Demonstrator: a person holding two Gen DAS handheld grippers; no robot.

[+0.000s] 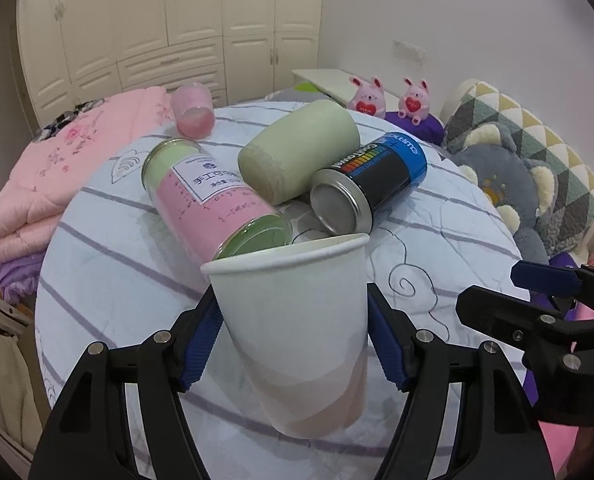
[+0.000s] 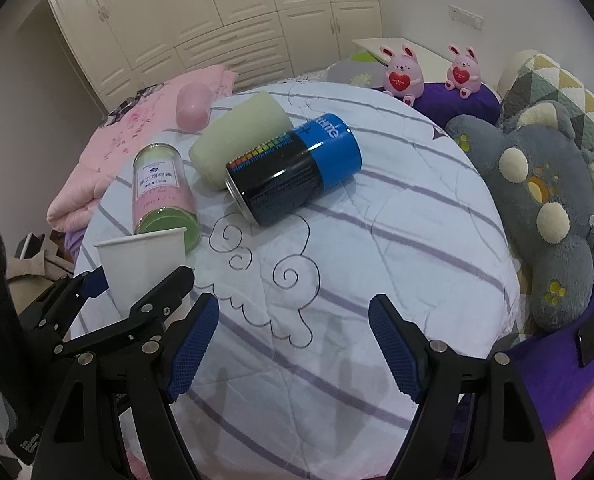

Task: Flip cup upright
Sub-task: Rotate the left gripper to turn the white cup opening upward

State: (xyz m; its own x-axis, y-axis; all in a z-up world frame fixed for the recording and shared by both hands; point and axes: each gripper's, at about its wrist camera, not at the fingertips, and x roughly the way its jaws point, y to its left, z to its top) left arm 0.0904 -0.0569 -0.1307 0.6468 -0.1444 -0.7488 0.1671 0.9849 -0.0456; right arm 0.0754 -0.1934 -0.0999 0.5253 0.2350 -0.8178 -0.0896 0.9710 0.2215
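A white paper cup (image 1: 297,332) stands mouth up, slightly tilted, between the blue pads of my left gripper (image 1: 295,336), which is shut on it just above the striped bed cover. In the right wrist view the cup (image 2: 141,264) shows at the left with the left gripper (image 2: 137,292) around it. My right gripper (image 2: 295,344) is open and empty over the bed cover, to the right of the cup; it shows in the left wrist view (image 1: 537,296) at the right edge.
Behind the cup lie a pink-and-green jar (image 1: 213,196), a pale green cylinder (image 1: 297,152), a blue-and-black can (image 1: 373,176) and a pink cup (image 1: 193,112). A pink quilt (image 1: 65,160) is at left, grey plush cushions (image 2: 545,208) at right, two pink bunny toys (image 2: 405,72) beyond.
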